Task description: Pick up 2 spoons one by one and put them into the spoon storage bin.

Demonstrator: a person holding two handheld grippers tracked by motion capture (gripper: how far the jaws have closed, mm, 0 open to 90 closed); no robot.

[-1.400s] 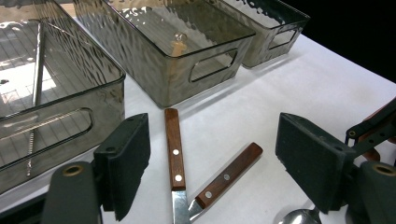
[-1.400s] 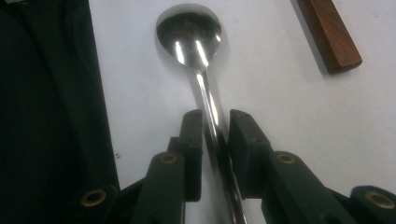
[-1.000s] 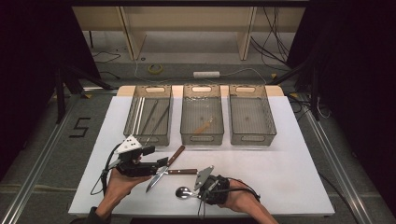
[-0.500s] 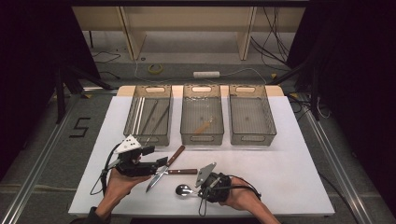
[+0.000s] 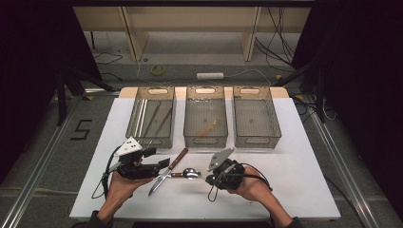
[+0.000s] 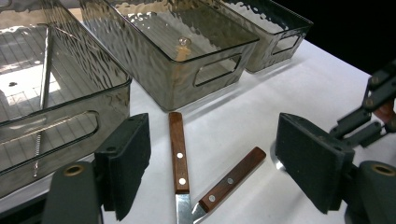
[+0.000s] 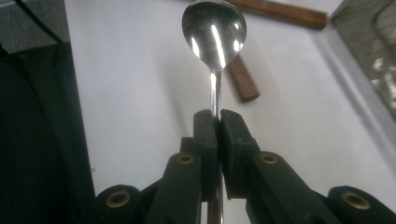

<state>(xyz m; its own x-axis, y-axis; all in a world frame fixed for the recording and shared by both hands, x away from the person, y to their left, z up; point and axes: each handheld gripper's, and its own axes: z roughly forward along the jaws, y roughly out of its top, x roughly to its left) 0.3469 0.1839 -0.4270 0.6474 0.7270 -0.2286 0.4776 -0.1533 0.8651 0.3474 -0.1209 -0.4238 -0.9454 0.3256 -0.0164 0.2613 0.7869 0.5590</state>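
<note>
— right gripper (image 7: 215,122), state? 
— pressed together on the handle of the spoon (image 7: 214,32); bowl points away from it, over the white table (image 5: 294,156), near the front edge.
— left gripper (image 6: 212,172)? 
— spread wide, nothing between its pads; below it, two knives (image 6: 179,161) with wooden handles, blades crossing.
— other stock? 
— three clear bins (image 5: 205,122) in a row at the back; the middle bin sits just beyond the knives.
</note>
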